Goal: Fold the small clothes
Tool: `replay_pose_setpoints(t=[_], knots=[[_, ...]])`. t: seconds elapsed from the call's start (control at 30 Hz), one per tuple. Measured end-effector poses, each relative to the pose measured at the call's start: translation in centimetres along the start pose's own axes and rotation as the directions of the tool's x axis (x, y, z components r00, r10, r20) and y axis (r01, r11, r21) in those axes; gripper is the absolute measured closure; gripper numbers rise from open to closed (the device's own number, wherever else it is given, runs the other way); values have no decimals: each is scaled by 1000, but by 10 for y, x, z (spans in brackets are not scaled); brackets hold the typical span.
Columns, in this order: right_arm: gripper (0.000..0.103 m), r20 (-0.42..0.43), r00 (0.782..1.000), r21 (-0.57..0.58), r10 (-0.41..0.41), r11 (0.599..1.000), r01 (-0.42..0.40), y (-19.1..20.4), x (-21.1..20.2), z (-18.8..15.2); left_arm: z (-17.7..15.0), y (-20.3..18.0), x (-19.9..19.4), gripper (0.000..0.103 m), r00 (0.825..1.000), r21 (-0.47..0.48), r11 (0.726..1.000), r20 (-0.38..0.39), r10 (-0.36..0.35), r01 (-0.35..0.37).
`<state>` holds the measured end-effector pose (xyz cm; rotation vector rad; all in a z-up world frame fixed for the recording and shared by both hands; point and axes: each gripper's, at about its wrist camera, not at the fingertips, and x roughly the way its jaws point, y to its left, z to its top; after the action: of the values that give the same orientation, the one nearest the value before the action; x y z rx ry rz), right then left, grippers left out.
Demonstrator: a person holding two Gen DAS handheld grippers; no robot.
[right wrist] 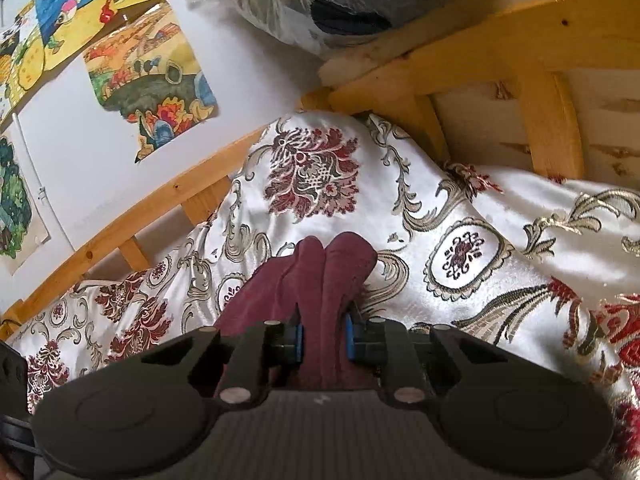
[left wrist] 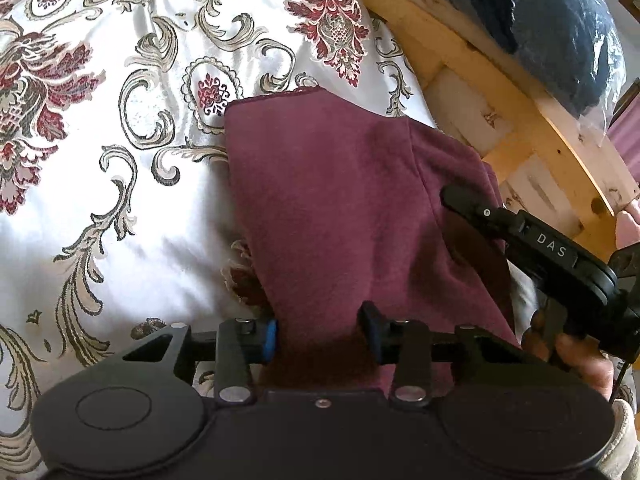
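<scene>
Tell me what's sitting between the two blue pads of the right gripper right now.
A bunched fold of the maroon cloth, pinched between the right gripper pads; the right wrist view shows it.

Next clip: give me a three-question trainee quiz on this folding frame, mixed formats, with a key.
1. True or false: the maroon garment lies on a plain blue sheet.
2. Multiple choice: the right gripper is A) empty and open, B) shut on bunched maroon cloth, C) holding a plastic bag.
3. Fill in: fabric passes between the blue pads of the ______ gripper in its own view.

Key: 1 false, it lies on the floral bedspread; 2 B; 3 left.
</scene>
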<state>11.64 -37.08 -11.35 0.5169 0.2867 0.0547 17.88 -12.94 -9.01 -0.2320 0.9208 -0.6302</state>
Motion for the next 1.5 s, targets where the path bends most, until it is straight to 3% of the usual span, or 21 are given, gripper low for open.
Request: replay_pose_setpoints(t=[1.2,1.5], knots=[[83,185,983,-158,4,987,26,43,-23,4,9,-13,-30,63,996,137,990,85,4,-15],[83,240,970,-237,22,971,37,74,3,27,37,-1,-47,63,987,168,985,159,17,-44]])
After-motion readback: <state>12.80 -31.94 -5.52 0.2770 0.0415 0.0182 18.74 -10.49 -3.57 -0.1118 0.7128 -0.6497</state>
